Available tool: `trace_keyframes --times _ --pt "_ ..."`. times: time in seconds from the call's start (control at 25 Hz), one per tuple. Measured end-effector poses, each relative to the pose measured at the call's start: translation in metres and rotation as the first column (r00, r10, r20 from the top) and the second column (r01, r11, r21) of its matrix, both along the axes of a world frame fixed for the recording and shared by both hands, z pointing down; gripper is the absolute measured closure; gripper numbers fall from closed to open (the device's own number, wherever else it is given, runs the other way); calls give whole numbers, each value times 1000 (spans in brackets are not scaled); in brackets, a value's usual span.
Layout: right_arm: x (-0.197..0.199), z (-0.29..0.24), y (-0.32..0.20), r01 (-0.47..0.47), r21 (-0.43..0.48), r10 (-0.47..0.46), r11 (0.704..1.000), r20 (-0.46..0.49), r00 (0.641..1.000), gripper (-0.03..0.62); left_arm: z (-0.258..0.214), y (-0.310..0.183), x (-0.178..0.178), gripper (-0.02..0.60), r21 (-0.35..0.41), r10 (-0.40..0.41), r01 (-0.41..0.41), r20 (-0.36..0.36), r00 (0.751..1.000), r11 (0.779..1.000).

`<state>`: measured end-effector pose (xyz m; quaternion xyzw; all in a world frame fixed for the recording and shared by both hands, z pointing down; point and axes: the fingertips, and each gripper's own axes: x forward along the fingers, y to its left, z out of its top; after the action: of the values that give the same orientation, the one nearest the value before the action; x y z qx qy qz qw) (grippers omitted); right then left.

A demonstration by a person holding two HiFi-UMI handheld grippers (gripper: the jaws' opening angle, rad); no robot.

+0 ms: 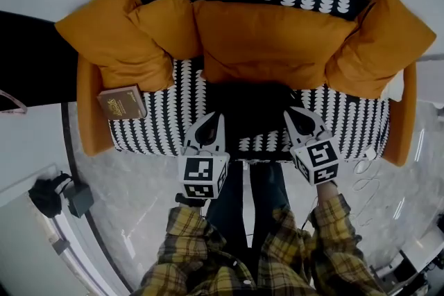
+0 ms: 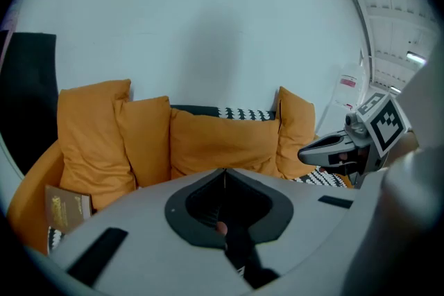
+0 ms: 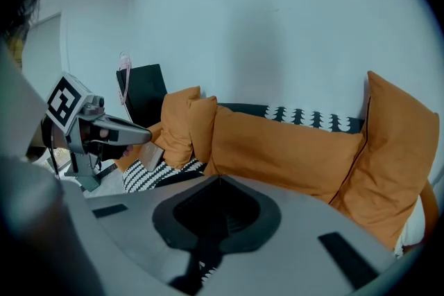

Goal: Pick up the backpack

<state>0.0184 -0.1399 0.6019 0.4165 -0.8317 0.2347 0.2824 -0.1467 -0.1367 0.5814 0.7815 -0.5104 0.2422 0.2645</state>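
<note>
– Left gripper: jaws pressed together, nothing between them. Right gripper: the same, closed and empty. Progress?

– None logged yet. The backpack lies on the sofa seat, mid-front, below the orange cushions. The two grippers flank its front corners; contact cannot be confirmed. By his reading, what remains is opening the jaws, gripping a strap or handle, and lifting.

– Containers?

– Only the backpack. It reads as a dark mass, so its zip state and contents are not visible. A book sits on the seat's left end, well apart.
</note>
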Motion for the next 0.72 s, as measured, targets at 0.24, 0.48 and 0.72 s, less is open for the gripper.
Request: trace_keyframes --times 0.24,0.48,0.72 --pt "3 40 1 20 2 -20 1000 -34 999 577 45 7 -3 563 -54 -26 28 22 999 998" --pt "13 66 3 25 19 -23 1000 -83 996 568 79 17 2 563 -86 -16 18 19 1000 996" --pt "14 87 14 86 -28 -88 996 -126 988 446 101 20 -2 561 -89 -30 38 89 996 995"
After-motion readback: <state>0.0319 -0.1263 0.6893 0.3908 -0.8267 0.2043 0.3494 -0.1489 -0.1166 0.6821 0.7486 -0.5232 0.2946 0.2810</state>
